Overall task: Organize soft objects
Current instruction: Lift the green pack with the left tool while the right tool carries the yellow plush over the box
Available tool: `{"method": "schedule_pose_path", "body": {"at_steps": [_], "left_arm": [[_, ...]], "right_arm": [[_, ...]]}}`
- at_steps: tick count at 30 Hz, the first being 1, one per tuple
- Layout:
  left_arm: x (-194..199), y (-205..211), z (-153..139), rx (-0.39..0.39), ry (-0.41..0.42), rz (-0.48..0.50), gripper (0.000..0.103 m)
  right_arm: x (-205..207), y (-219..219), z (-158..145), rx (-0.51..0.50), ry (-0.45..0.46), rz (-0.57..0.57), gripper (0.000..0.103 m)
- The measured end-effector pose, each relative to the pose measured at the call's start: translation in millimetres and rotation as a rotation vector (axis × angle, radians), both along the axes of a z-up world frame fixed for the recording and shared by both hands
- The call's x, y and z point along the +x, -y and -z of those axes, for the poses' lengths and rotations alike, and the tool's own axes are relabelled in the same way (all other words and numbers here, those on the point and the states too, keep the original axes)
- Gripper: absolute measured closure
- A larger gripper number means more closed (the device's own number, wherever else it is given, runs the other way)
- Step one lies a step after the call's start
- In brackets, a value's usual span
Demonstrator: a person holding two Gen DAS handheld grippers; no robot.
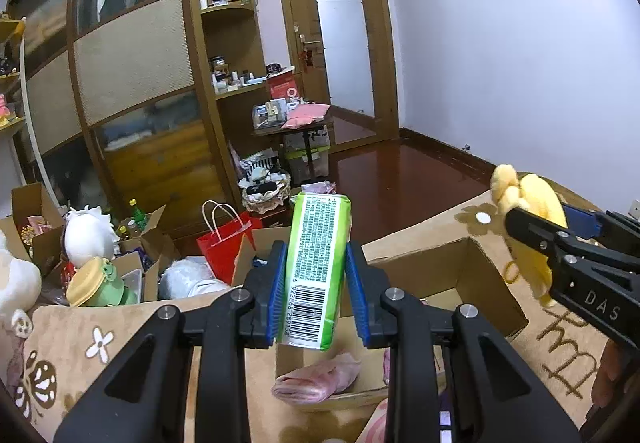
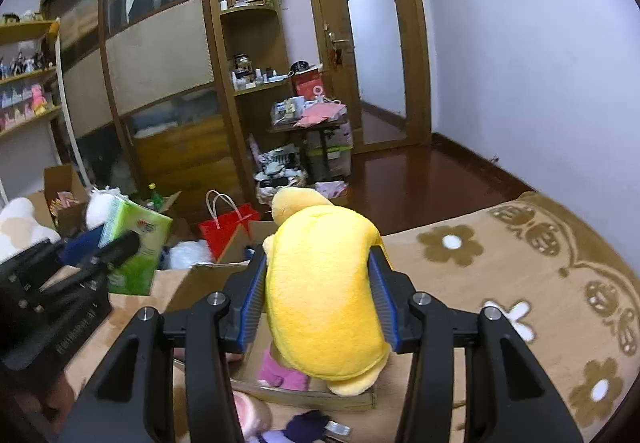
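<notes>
Closest in, the left tongs (image 1: 316, 283) are pinching a green tissue pack (image 1: 318, 267), barcode side up, held upright over the open cardboard box (image 1: 472, 263). A pink folded cloth (image 1: 316, 379) lies inside the box near its front edge. The right tongs (image 2: 318, 299) are clamped on a yellow plush toy (image 2: 324, 295), also hanging over the box, with its lower end near the front rim. The box sits on a tan flowered blanket (image 2: 500, 283), which has loads of free space out to its right edge. Off the blanket's left edge it's crowded: a red paper bag (image 1: 222, 247), boxes, a white plush (image 1: 86, 231). Farther back, the dark wooden floor (image 1: 404, 183) runs bare to the door (image 1: 340, 35).
</notes>
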State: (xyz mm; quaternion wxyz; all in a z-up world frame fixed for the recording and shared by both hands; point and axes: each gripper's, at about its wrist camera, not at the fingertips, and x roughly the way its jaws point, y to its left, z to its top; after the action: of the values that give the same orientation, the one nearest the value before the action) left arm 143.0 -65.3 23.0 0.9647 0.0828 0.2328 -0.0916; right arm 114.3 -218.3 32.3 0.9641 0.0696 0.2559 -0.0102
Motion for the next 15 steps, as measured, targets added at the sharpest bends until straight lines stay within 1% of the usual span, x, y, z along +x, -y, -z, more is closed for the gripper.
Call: {"method": "schedule_pose_path", "body": {"at_steps": [3, 7, 11, 15], "left_arm": [[3.7, -0.5, 7.9, -0.005, 0.004, 0.004, 0.075], [9.8, -0.5, 16.5, -0.02, -0.022, 0.01, 0.075], [15.4, -0.7, 23.1, -0.03, -0.041, 0.018, 0.075], [16.1, 0.4, 29.0, -0.034, -0.053, 0.031, 0.075]], "right_arm": [[4.5, -2.8, 4.3, -0.028, -0.003, -0.004, 0.052], [11.1, -2.6, 12.8, -0.019, -0.021, -0.005, 0.052], [16.7, -1.6, 21.9, -0.041, -0.033, -0.003, 0.051], [21.8, 1.2, 29.4, -0.043, -0.045, -0.026, 0.051]]}}
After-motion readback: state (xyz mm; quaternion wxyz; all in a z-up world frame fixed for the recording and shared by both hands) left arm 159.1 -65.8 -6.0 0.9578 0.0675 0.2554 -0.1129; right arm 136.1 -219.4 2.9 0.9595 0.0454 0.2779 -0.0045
